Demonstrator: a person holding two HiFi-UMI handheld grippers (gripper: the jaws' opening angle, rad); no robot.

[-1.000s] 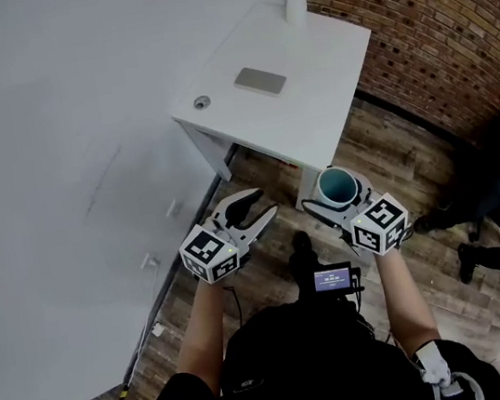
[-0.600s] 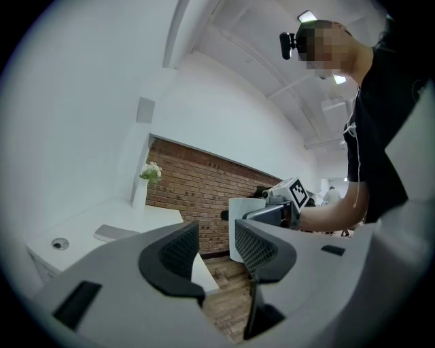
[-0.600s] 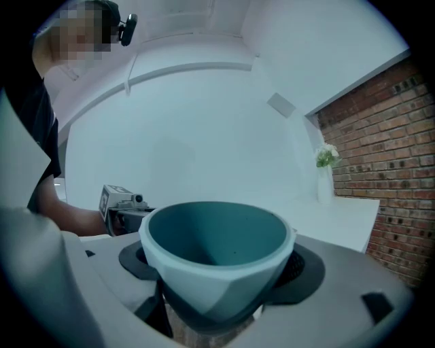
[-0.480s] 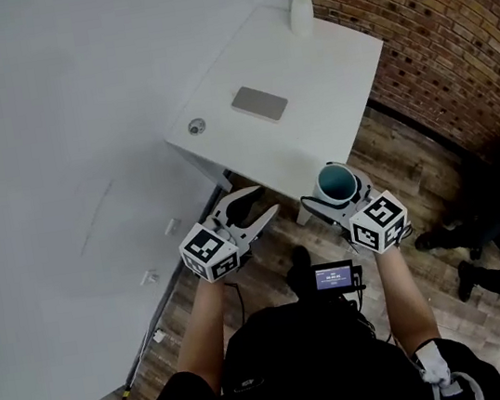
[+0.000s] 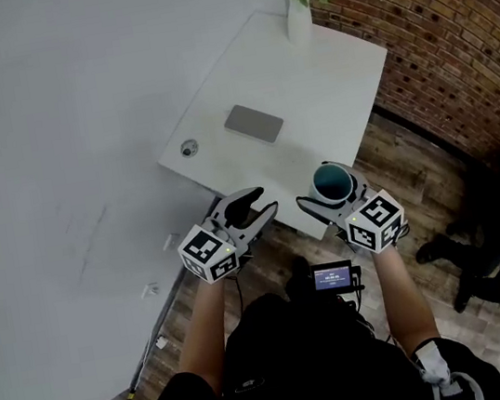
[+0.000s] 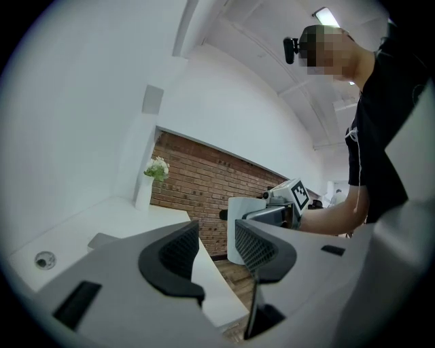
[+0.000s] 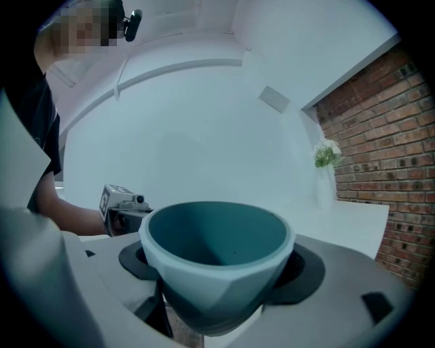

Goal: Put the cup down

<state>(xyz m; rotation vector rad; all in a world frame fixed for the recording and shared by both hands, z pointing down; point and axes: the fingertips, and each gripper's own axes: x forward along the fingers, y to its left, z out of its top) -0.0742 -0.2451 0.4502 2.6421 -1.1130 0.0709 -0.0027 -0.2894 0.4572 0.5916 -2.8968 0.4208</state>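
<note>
Teal faceted cup (image 7: pixel 216 268), matte, pale rim, tapering to narrow base: clamped upright between black ribbed pads of right gripper (image 5: pixel 334 201), jaws spread wide around its walls. Held in air at near right edge of smooth white rectangular table (image 5: pixel 307 82), clear of tabletop. Left gripper (image 6: pixel 216 246) empty, jaws narrowly parted. On table: flat grey rectangular slab (image 5: pixel 254 123), small round metal disc (image 5: pixel 188 148) at left, slim white vase with flowers (image 5: pixel 298 15) at far corner. Rough red brick wall (image 5: pixel 451 40) right; wood plank floor (image 5: pixel 415 173).

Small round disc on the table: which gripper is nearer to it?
Left. The left gripper hovers by the table edge near the disc; the right gripper, gripping the cup, is farther right.
</note>
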